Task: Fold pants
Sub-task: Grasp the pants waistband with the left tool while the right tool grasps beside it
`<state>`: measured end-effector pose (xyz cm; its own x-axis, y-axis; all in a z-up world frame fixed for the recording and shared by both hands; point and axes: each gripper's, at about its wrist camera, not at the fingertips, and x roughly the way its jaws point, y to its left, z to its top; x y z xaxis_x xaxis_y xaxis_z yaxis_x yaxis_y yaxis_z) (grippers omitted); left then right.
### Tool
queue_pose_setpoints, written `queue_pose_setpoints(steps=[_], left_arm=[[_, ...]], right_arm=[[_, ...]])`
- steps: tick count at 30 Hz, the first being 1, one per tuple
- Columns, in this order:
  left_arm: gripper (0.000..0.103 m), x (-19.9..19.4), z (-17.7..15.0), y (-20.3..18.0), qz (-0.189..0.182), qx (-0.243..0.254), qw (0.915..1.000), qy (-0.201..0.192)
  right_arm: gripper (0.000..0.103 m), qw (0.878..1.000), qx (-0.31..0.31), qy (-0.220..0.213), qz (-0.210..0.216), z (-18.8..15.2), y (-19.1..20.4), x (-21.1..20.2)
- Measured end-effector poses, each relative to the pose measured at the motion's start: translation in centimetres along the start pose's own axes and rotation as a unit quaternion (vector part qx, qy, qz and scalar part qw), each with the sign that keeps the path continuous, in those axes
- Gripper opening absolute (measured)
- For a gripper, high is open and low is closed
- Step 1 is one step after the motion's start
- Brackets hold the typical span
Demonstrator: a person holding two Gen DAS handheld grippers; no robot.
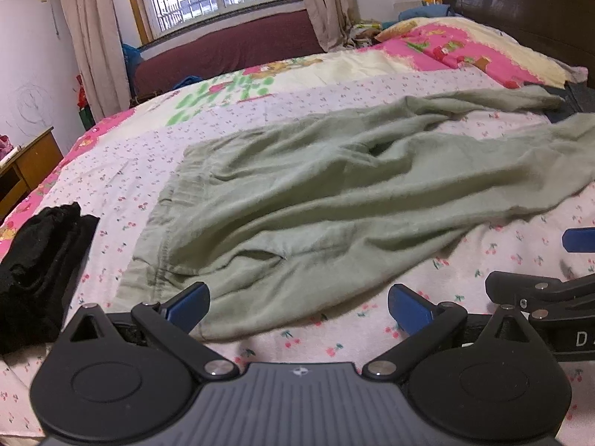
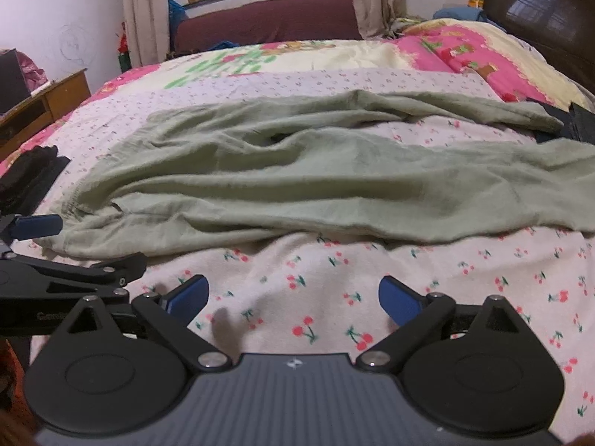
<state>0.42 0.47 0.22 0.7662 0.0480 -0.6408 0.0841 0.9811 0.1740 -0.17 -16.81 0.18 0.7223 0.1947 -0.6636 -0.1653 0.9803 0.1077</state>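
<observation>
Left wrist view: my left gripper (image 1: 299,306) hangs with its blue-padded fingers spread apart and empty, right at the near hem corner of the waistband of the pale green, soft cotton pants (image 1: 334,193). The pants lie spread and rumpled across the cherry-print bed sheet (image 1: 111,171), waistband toward the black folded garment (image 1: 41,267) beside it, legs running away from that garment toward the dark wooden headboard (image 1: 520,7). No fold made yet, as far as I can judge; legs lie splayed, not stacked. Right wrist view: my right gripper (image 2: 293,299) is also parted, holding nothing, over bare sheet just short of the pants' near edge (image 2: 297,193). The other tool's blue fingertip (image 2: 37,225) shows next to the waistband. A dark item (image 2: 572,122) sits by the far leg end. Whole job remains: likely bring the legs together, then fold lengthwise.
</observation>
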Motion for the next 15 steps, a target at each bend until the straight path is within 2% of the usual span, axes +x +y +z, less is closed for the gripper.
queue_pose_setpoints(steps=[4, 8, 12, 15], left_arm=[[0.103, -0.1, 0.5, 1.3, 0.007, -0.005, 0.9999, -0.011], [0.103, -0.4, 0.5, 3.6, 0.022, -0.007, 0.9996, -0.016], [0.103, -0.3, 0.1, 6.9, 0.033, -0.01, 0.9993, -0.011], [0.103, 0.5, -0.5, 8.4, 0.047, 0.018, 0.9987, 0.0]], right_arm=[[0.098, 1.0, -0.019, -0.005, 0.014, 0.7, 1.2, 0.5], [0.098, 0.996, -0.078, -0.011, 0.034, 1.2, 4.0, 1.5], [0.098, 0.986, -0.153, -0.025, 0.057, 1.5, 7.5, 2.6], [0.097, 0.977, -0.196, -0.024, 0.076, 1.7, 9.6, 3.5]])
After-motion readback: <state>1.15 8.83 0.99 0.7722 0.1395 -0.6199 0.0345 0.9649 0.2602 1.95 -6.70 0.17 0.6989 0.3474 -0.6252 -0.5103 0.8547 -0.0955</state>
